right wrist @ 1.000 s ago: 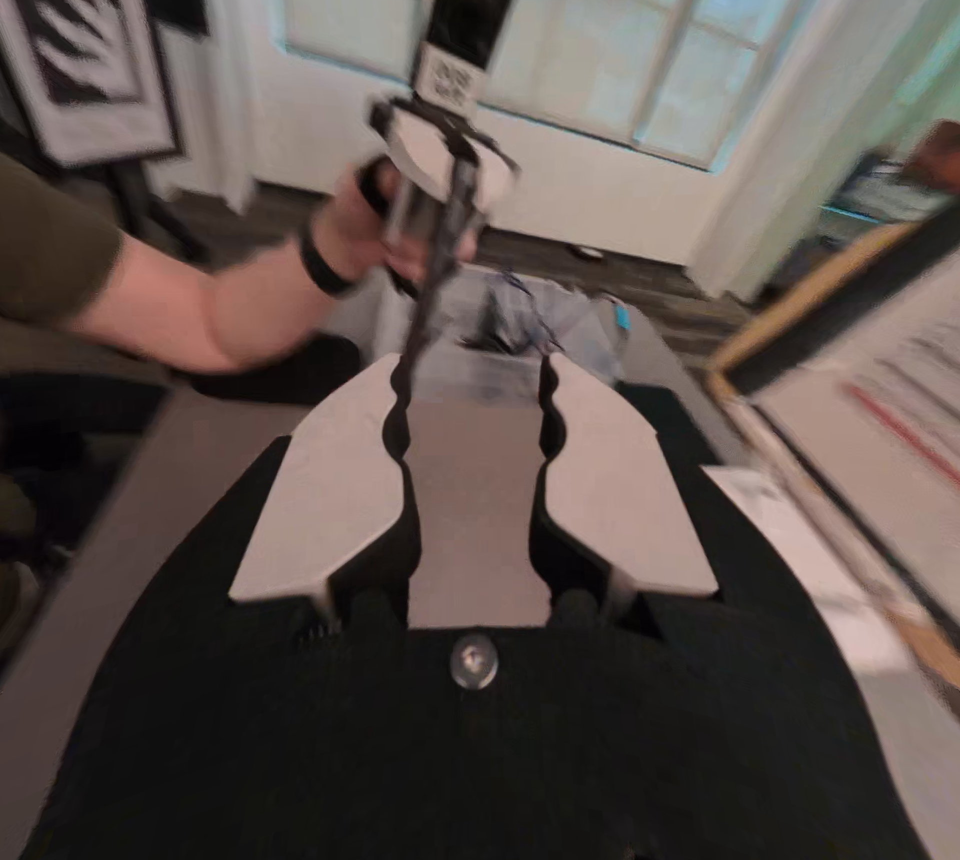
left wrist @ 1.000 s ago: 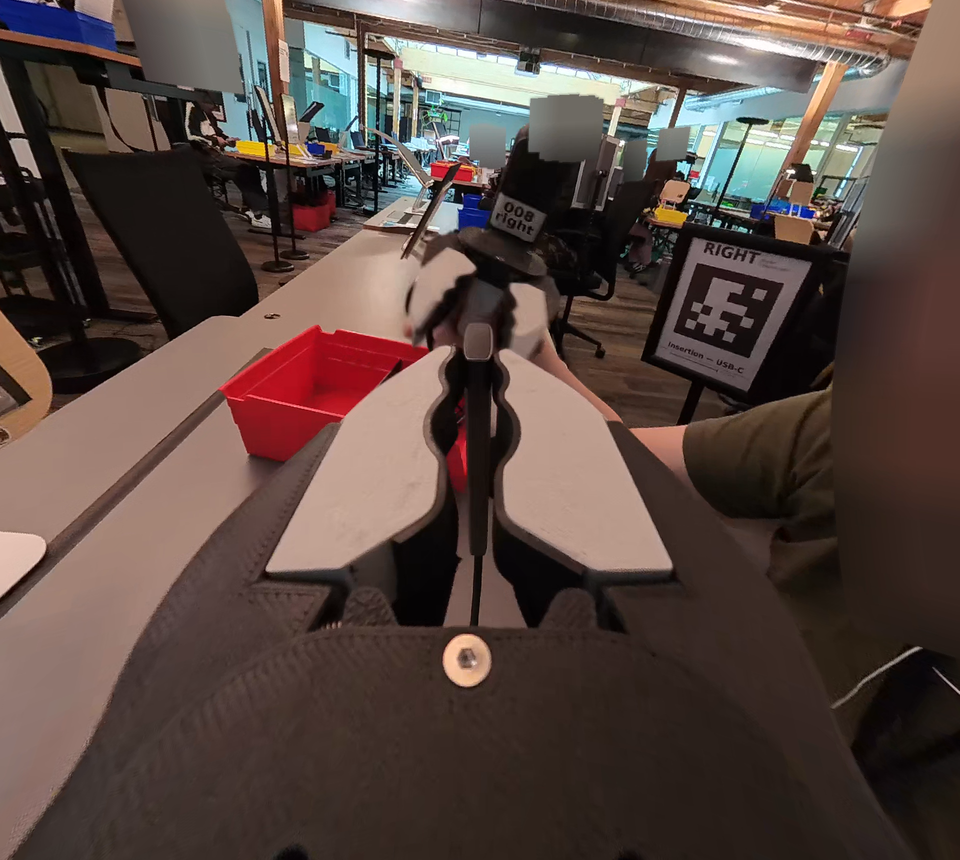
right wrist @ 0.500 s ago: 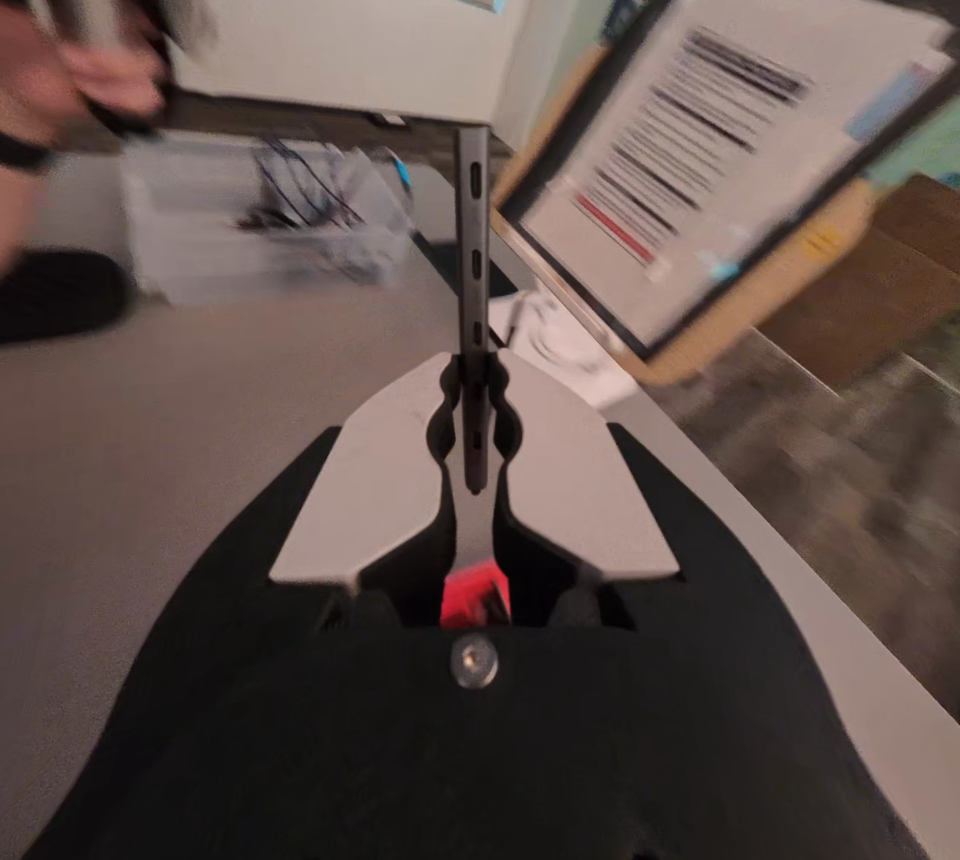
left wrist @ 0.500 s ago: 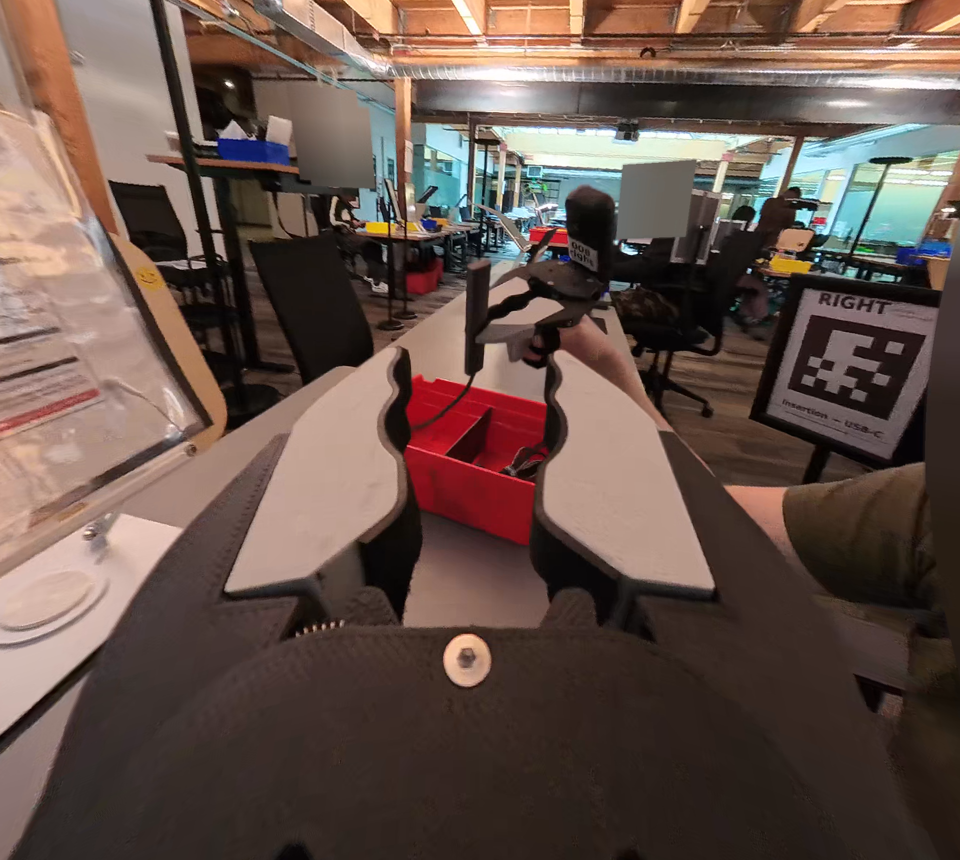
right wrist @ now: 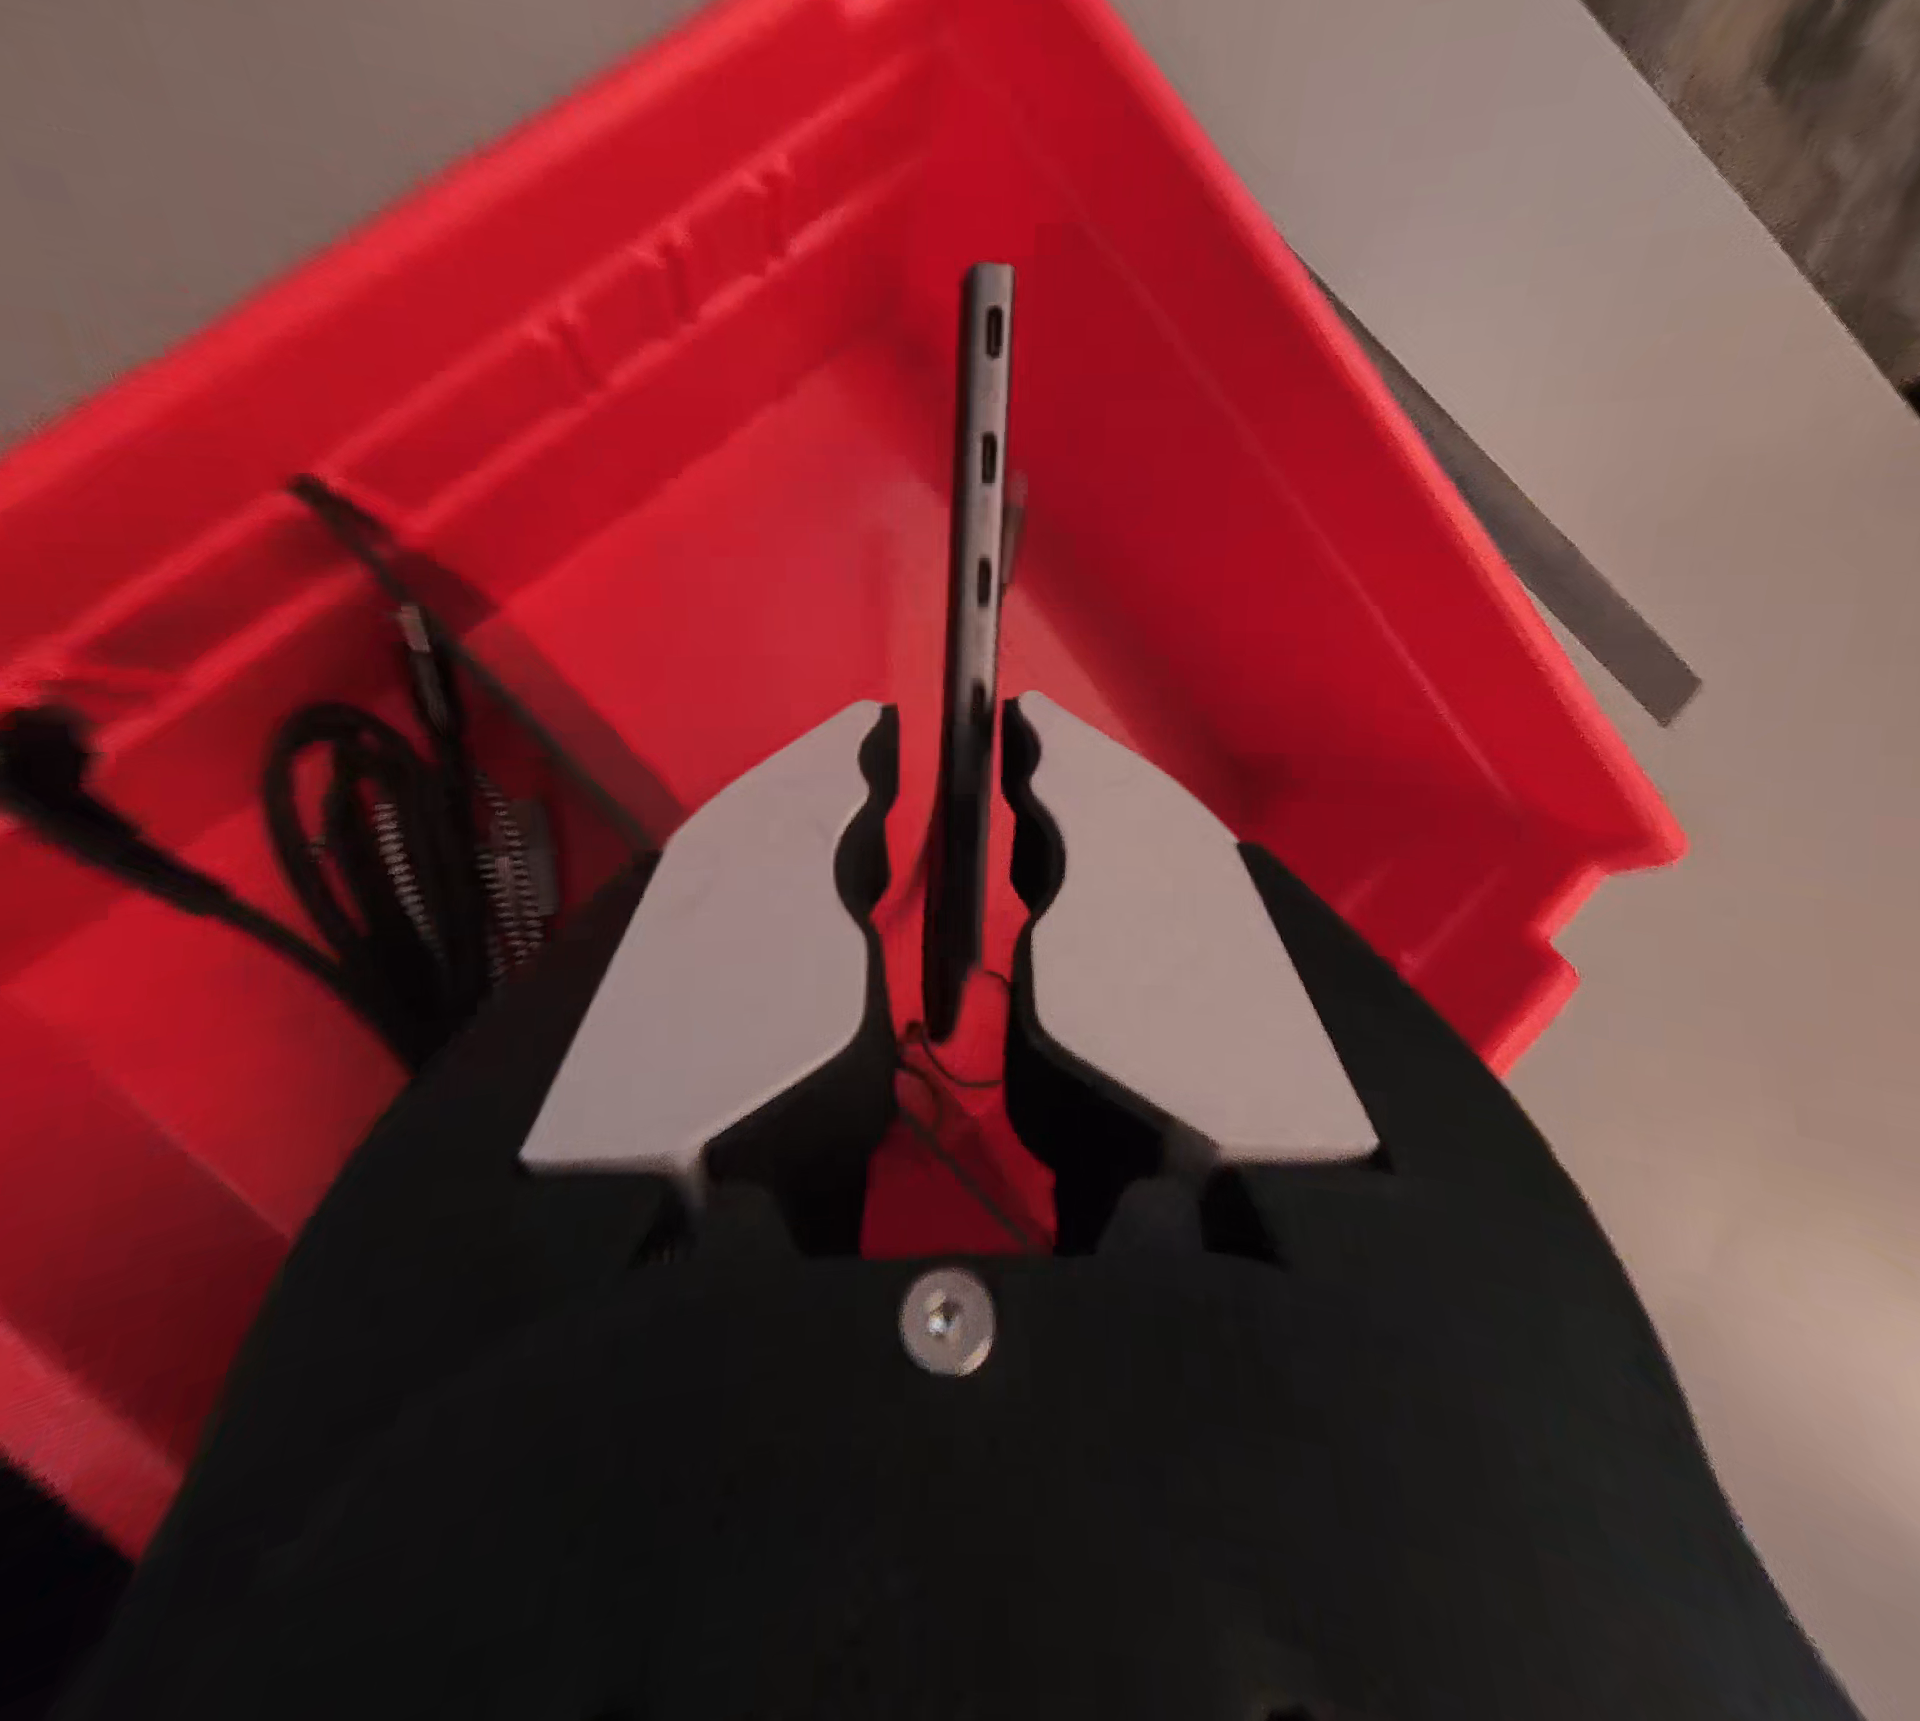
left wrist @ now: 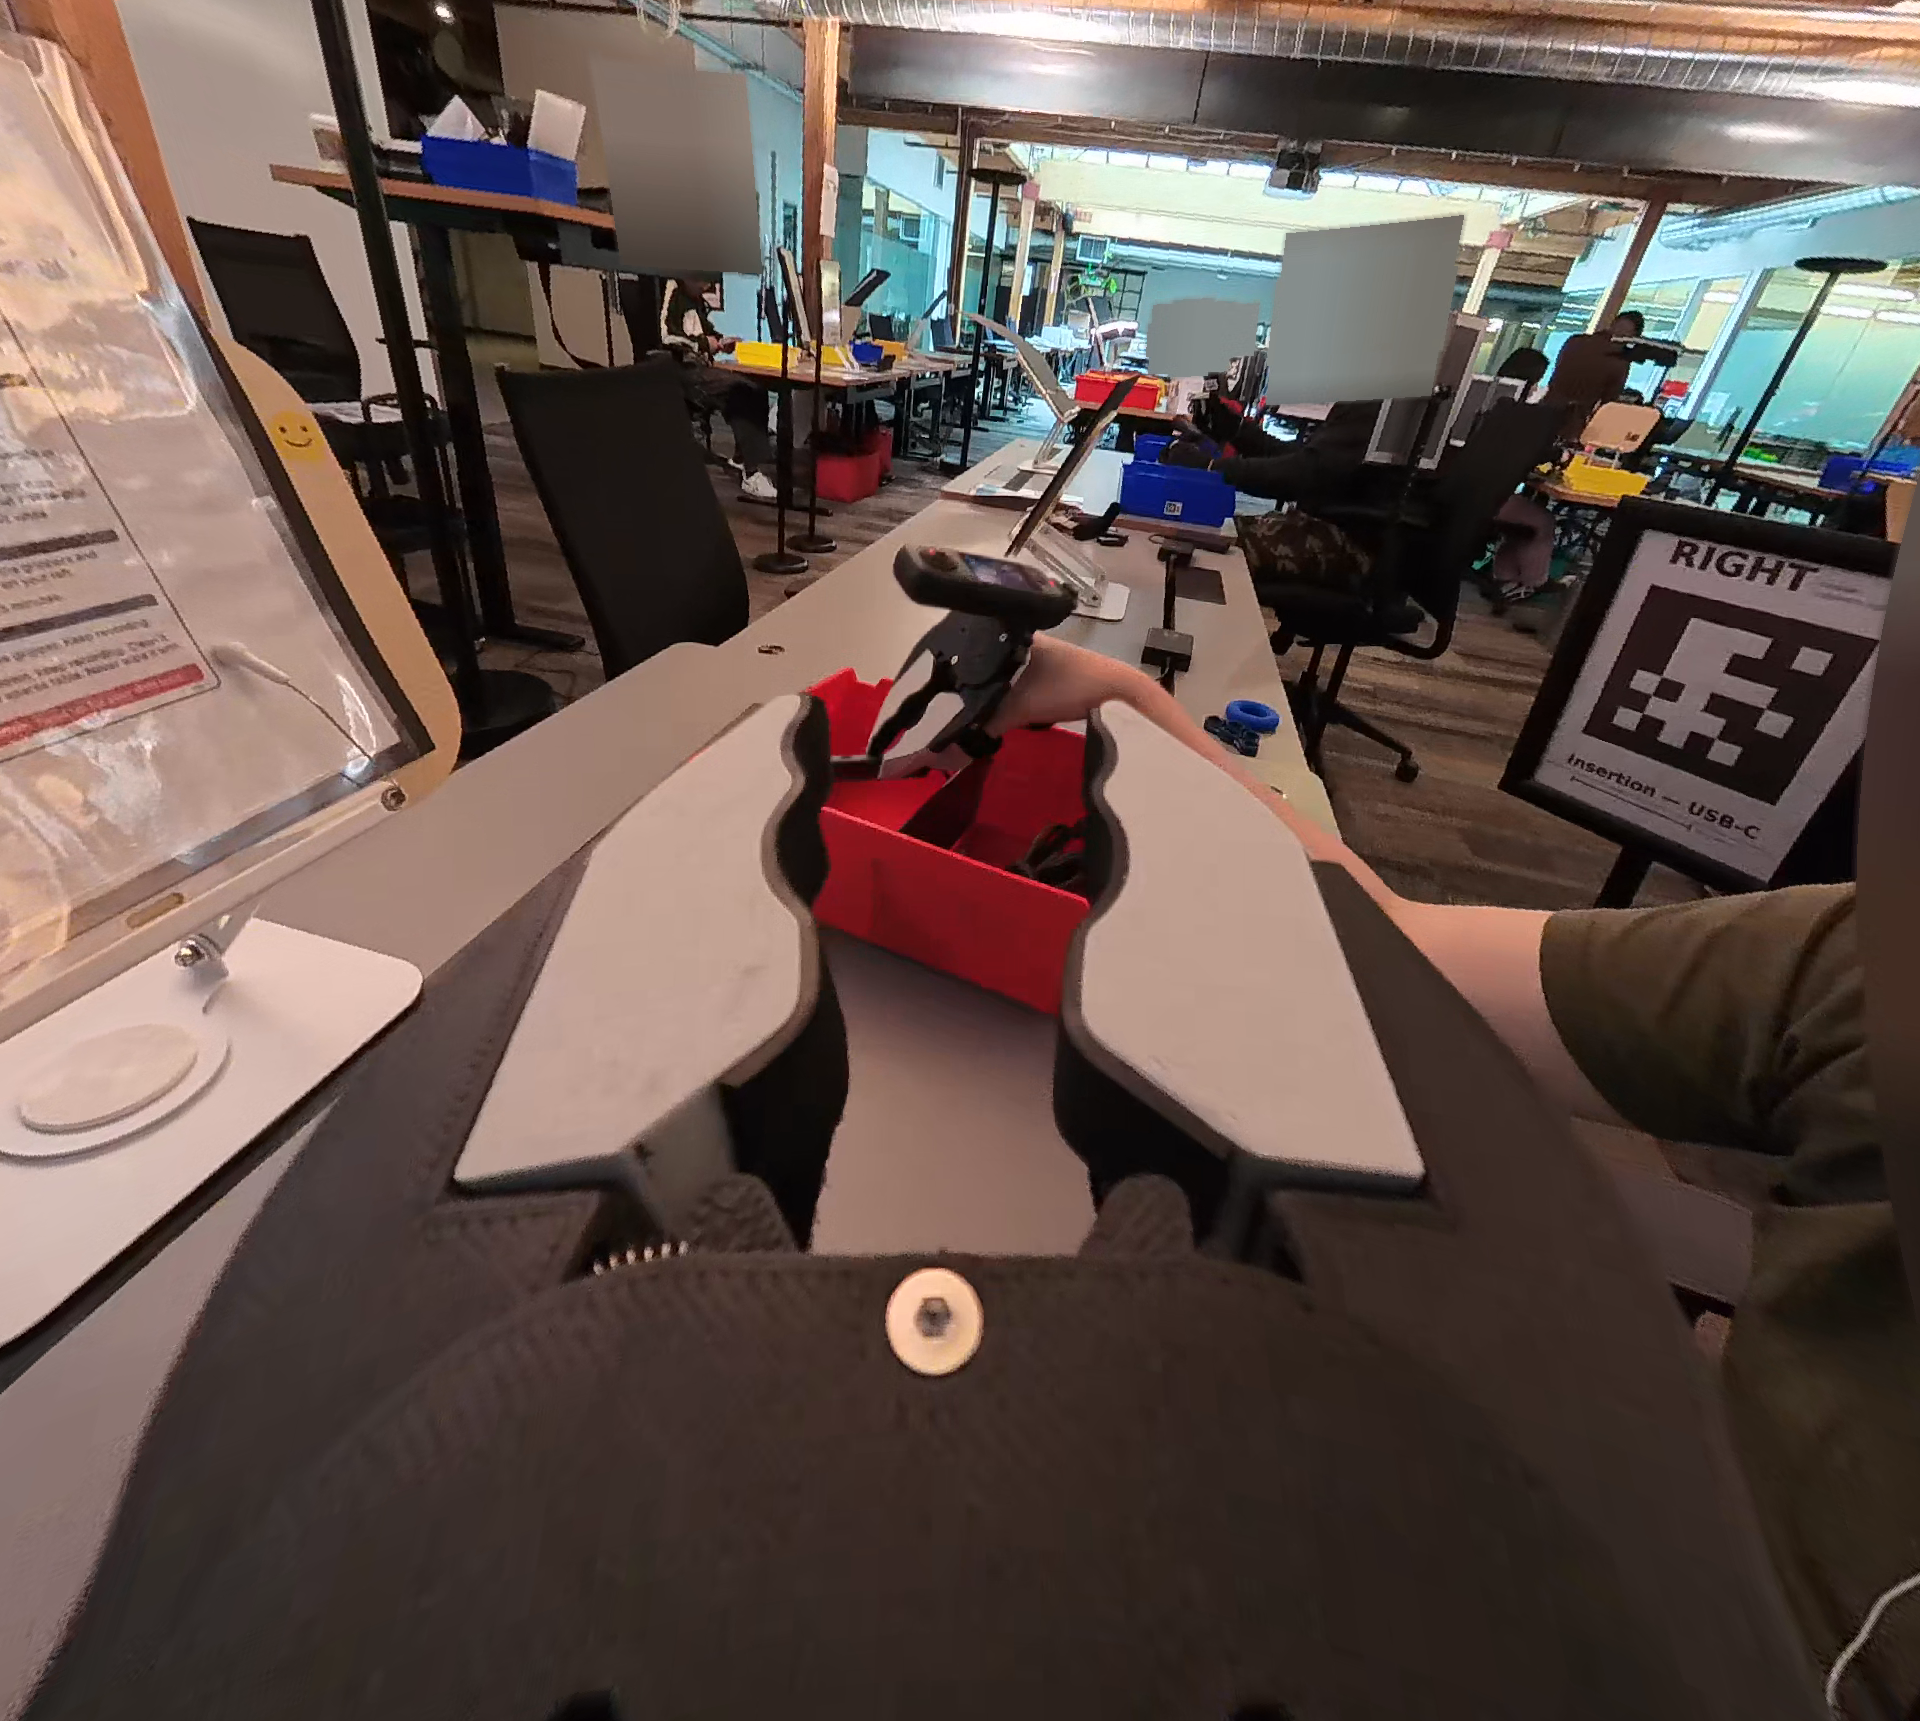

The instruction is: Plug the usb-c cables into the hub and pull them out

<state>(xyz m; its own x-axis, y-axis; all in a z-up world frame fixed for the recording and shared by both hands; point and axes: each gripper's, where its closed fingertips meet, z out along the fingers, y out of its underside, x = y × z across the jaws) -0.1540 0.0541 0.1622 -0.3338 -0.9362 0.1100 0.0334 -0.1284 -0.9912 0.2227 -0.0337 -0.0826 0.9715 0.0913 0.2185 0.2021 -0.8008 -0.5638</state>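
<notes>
Right wrist view: right claw (right wrist: 945, 715), now slightly parted, lowers slim metal hub (right wrist: 977, 591) into red plastic bin (right wrist: 1299, 445); left claw (left wrist: 945, 736) stays apart.

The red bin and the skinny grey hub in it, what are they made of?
The red bin looks like matte moulded plastic: one even colour, ridged walls, rounded corners. The hub looks like dark grey metal, perhaps aluminium, with a smooth satin edge and neat cut slots; coated plastic is possible.
</notes>
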